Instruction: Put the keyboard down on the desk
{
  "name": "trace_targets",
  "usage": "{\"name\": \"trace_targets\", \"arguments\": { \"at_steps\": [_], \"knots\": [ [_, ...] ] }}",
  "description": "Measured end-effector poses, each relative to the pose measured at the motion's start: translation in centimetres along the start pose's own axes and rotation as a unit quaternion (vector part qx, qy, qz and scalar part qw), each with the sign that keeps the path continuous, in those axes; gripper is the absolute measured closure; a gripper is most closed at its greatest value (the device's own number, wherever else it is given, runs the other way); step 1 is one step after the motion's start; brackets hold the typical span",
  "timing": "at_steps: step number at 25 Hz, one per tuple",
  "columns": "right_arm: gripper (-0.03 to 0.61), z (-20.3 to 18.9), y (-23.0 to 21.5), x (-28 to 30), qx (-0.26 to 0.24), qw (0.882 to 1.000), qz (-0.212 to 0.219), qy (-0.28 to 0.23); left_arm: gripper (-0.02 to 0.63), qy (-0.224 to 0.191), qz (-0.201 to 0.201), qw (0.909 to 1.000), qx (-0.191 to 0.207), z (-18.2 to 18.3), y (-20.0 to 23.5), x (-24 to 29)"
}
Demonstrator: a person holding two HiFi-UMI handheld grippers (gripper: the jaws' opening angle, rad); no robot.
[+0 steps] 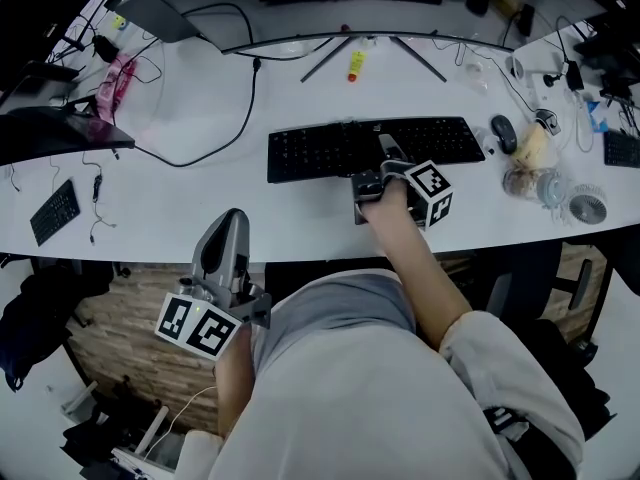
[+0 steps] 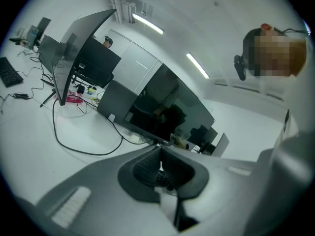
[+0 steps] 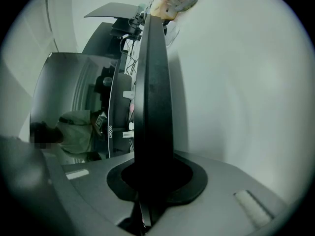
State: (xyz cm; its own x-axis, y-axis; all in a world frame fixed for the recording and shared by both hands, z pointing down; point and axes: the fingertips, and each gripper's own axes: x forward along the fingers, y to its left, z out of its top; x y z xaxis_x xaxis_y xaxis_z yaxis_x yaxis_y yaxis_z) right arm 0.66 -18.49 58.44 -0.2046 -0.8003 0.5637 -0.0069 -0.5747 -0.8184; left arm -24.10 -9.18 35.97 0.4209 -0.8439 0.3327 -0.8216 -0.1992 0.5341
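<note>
right tool (image 1: 387,156): clamped 6 o'clock edge of keyboard (image 1: 320,150) | left tool (image 1: 233,226): was closed, empty, 7 o'clock, off desk (image 1: 200,203)

The only lettering I can make out from here is a small white brand word on the lower bezel of the curved monitor (image 3: 74,97). It lies sideways in the right gripper view and looks like "coocaa", though the last letters are not sharp. The keys of the black keyboard (image 1: 330,151) carry pale legends too small to read. The cubes on the left gripper (image 1: 234,218) and the right gripper (image 1: 386,148) bear black-and-white square markers, which are patterns rather than letters. A small yellow item (image 1: 355,65) by the monitor's stand has print I cannot read.
</note>
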Motion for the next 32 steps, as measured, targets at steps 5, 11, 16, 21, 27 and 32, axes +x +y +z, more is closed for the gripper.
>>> {"name": "trace_targets", "arguments": {
  "at_steps": [5, 11, 16, 21, 27, 32],
  "knots": [
    [0.522, -0.1, -0.1, 0.4, 0.0, 1.0, 0.002, -0.003, 0.614, 0.001, 0.002, 1.0, -0.003, -0.1, 0.4, -0.1],
    [0.522, 0.0, 0.2, 0.9, 0.001, 1.0, 0.011, -0.007, 0.614, 0.0, 0.0, 1.0, -0.009, -0.1, 0.4, -0.1],
    [0.522, 0.0, 0.3, 1.2, -0.003, 1.0, 0.019, -0.006, 0.614, 0.001, -0.003, 0.9999, -0.014, -0.1, 0.4, -0.1],
    [0.52, 0.0, 0.2, 1.2, -0.01, 1.0, 0.02, -0.005, 0.614, -0.002, -0.007, 0.9998, -0.016, 0.1, 0.2, 0.0],
    [0.509, 0.0, 0.1, 1.2, -0.023, 1.0, 0.008, -0.007, 0.614, -0.001, -0.006, 0.9998, -0.017, 0.0, 0.2, -0.1],
    [0.466, 0.0, 0.4, 1.2, -0.024, 1.0, 0.013, -0.007, 0.614, -0.004, -0.006, 0.9998, -0.02, 0.0, 0.3, -0.1]
  ]
}}
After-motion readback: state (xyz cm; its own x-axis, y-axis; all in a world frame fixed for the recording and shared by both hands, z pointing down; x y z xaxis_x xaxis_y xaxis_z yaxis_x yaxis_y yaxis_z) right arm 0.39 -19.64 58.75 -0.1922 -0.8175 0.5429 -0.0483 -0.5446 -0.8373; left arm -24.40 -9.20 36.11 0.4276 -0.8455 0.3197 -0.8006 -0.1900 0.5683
